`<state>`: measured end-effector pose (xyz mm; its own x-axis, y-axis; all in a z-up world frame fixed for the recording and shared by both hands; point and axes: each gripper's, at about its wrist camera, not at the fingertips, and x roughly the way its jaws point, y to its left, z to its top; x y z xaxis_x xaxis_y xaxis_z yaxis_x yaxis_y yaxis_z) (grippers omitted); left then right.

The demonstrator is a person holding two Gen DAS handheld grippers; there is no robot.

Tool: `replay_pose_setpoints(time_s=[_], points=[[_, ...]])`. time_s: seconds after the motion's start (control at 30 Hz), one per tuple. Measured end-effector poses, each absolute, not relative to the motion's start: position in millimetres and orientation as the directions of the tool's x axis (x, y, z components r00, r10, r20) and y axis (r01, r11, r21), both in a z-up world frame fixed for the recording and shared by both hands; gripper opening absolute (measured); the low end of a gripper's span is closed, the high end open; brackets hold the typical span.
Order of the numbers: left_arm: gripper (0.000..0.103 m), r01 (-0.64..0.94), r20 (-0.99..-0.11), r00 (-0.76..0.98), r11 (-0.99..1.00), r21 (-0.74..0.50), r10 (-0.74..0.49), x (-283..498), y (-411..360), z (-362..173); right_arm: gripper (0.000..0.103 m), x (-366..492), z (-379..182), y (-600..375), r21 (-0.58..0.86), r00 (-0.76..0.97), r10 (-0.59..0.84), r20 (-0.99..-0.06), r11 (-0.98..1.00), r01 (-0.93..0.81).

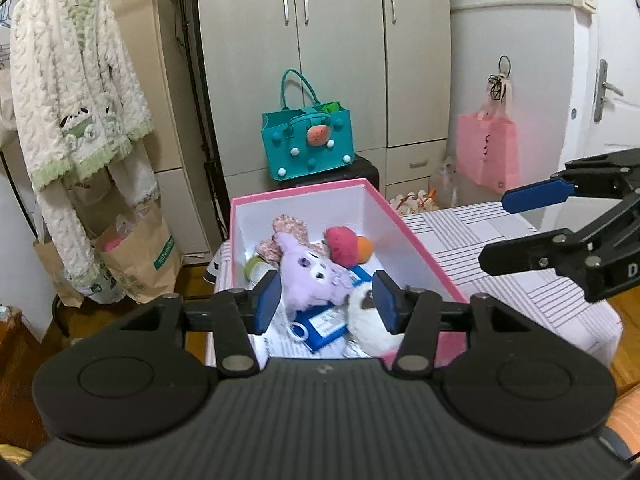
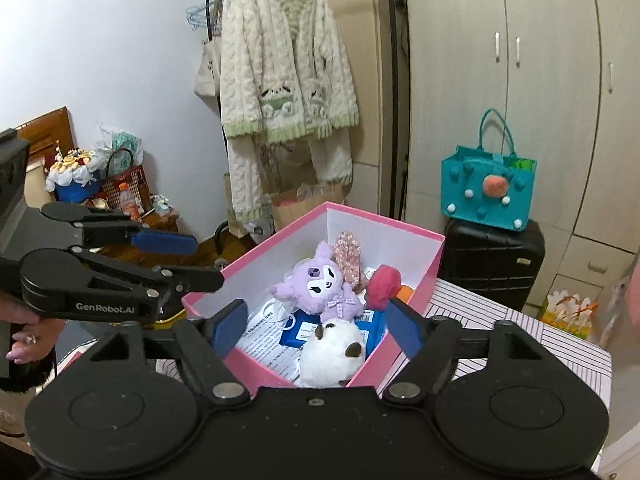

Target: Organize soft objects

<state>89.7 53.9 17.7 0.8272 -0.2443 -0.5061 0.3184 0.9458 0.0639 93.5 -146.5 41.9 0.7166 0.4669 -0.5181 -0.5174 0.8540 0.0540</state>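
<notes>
A pink box (image 1: 412,236) (image 2: 280,226) with a white inside stands on a striped cloth. In it lie a purple plush (image 1: 310,276) (image 2: 316,284), a red and orange plush (image 1: 346,246) (image 2: 382,280), a white plush with brown ears (image 1: 366,320) (image 2: 332,354), a floral fabric piece (image 1: 286,226) (image 2: 348,256) and blue cards (image 1: 324,326) (image 2: 298,330). My left gripper (image 1: 326,302) (image 2: 200,258) is open and empty above the box's near end. My right gripper (image 2: 316,326) (image 1: 494,230) is open and empty above the box's near corner.
The striped cloth surface (image 1: 500,256) (image 2: 560,344) extends right of the box. A teal bag (image 1: 308,140) (image 2: 488,184) sits on a black suitcase (image 2: 492,264) before grey wardrobes. A cream robe (image 1: 76,92) (image 2: 284,68) hangs on a rack at left. A pink bag (image 1: 488,152) hangs at right.
</notes>
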Motion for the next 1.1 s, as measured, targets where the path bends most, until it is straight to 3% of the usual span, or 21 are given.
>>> replay_pose_setpoints(time_s=[0.2,0.33,0.43,0.63,0.77,0.97,1.1], points=[[0.059,0.322,-0.48,0.838,0.945,0.056,-0.258,63.6,46.2,19.2,0.102,66.1,46.7,-151.3,0.041,0.757,0.438,-0.485,0.876,-0.481],[0.069,0.326,-0.457,0.85,0.943,0.063,-0.264,50.7,42.3,24.0,0.103,56.0,48.8,-159.5,0.036,0.799,0.336,-0.498,0.929,-0.368],[0.085,0.323,-0.449,0.855,0.944,0.07,-0.259,44.3,39.1,24.7,0.103,48.9,49.3,-165.2,0.02,0.814,0.256,-0.521,0.957,-0.288],[0.097,0.332,-0.453,0.844,0.943,0.018,-0.288,42.5,30.7,24.8,0.103,37.8,47.5,-194.2,0.196,0.813,0.292,-0.503,0.955,-0.221],[0.102,0.299,-0.453,0.856,0.953,0.037,-0.251,43.7,22.1,22.2,0.103,33.8,42.3,-199.6,0.256,0.802,0.319,-0.504,0.943,-0.214],[0.103,0.185,-0.478,0.869,0.979,0.08,-0.125,39.4,12.7,20.6,0.103,27.3,36.9,-195.6,0.18,0.829,0.205,-0.52,0.975,-0.128],[0.103,0.181,-0.486,0.869,0.975,0.13,-0.097,35.7,8.0,26.0,0.103,19.1,38.5,-194.3,0.157,0.817,0.204,-0.539,0.978,-0.14]])
